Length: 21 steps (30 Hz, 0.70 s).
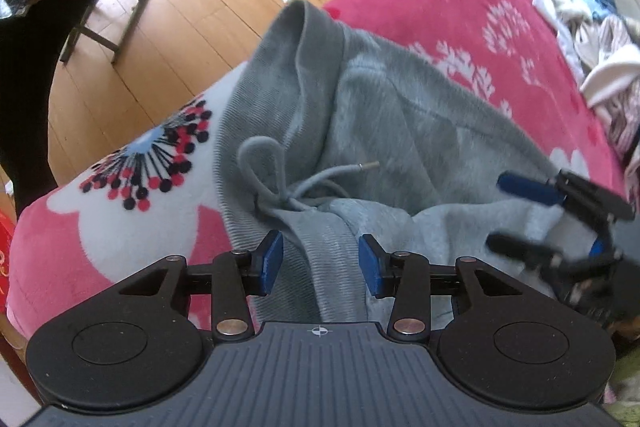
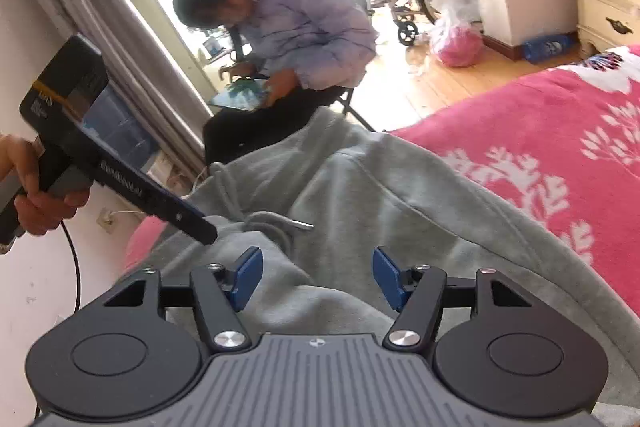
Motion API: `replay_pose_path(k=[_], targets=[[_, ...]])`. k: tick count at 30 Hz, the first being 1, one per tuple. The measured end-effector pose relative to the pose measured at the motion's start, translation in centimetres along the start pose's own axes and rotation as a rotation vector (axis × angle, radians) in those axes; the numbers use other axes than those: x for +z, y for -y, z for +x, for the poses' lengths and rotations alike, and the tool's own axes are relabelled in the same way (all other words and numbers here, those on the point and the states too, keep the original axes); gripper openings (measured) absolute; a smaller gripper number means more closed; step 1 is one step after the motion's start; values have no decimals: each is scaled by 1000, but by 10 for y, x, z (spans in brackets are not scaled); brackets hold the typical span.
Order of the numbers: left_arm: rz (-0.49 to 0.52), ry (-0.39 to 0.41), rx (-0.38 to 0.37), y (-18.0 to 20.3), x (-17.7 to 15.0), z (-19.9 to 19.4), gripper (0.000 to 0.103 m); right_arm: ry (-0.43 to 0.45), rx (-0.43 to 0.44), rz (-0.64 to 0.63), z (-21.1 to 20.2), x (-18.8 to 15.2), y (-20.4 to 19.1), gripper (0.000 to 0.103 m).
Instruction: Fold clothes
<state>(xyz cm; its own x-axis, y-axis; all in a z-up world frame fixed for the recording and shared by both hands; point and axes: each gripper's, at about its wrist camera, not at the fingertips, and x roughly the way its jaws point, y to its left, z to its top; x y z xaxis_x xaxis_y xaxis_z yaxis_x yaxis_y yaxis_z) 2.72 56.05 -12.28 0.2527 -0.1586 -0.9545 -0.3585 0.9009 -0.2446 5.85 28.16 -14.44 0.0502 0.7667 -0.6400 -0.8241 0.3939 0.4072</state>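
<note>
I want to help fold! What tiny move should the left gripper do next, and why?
Probably squeeze shut. The left gripper already has a raised ridge of the grey sweatpants between its open pads, so closing would likely catch the fabric for lifting and folding.

The left wrist camera looked steeply down, close over grey sweatpants [image 1: 360, 115] on a pink blanket [image 1: 460, 7]. The right wrist camera faced shallower, across the bed toward a seated person [image 2: 288, 27]. Both views shared the sweatpants' drawstring [image 1: 288, 183] and each other's gripper
</note>
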Motion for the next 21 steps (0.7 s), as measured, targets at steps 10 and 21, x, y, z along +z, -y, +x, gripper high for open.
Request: replay_pose_path(k=[10,21], targets=[[-103,123,62,-12,0,-30,9,-14,2,-56,20,6,-2,59],[-179,77,110,-42,-18,-21,10,-6,15,64,28,21,16,48]])
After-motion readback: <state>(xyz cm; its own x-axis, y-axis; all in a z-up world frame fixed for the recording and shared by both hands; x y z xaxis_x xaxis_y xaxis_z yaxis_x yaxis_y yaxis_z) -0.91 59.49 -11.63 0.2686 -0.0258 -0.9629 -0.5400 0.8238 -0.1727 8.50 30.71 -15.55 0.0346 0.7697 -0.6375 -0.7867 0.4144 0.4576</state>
